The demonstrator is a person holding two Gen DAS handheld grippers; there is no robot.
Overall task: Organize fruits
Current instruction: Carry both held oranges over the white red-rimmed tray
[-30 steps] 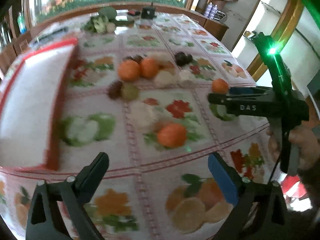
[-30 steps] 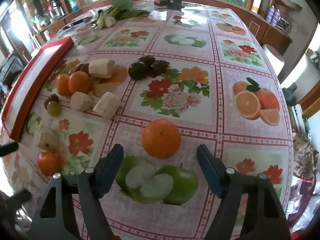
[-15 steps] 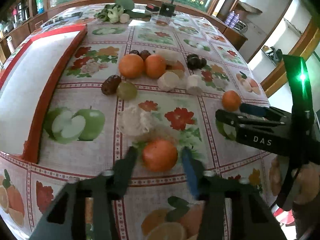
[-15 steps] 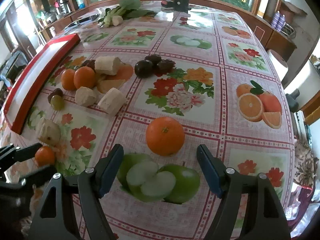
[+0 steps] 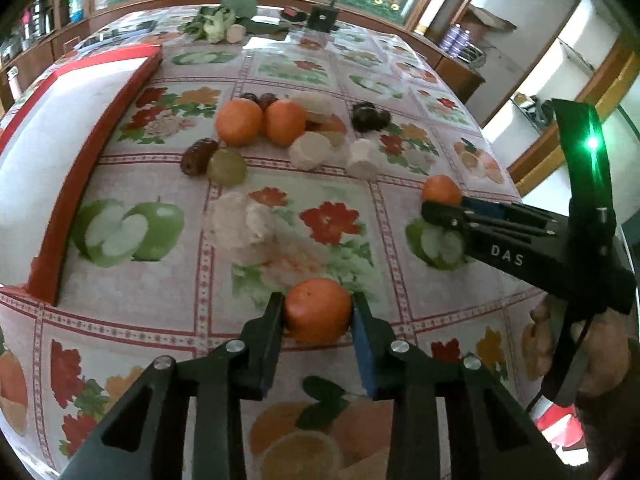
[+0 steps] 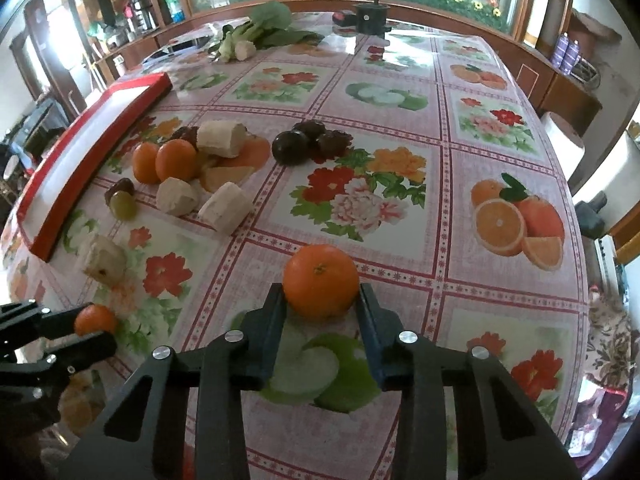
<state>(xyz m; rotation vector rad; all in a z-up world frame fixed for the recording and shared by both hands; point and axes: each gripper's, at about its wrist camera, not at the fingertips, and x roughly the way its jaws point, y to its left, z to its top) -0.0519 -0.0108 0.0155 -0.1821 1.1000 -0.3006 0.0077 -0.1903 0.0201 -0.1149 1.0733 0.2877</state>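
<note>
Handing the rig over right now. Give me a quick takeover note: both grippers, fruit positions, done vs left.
Left gripper: jaws just closed on a small orange tangerine, on the tablecloth.
Right gripper: jaws just closed on a second orange tangerine, also on the cloth.
Red-rimmed white tray: no fruit visible in it.
Loose on the cloth: two more tangerines, pale banana chunks, dark plums, green grape.
Done: both grasps. Left: everything else.

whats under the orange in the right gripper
The orange sits on the patterned tablecloth, pinched by the right gripper, at a red dotted border strip just beyond a printed green apple. The cloth right beneath the fruit is covered by it.
</note>
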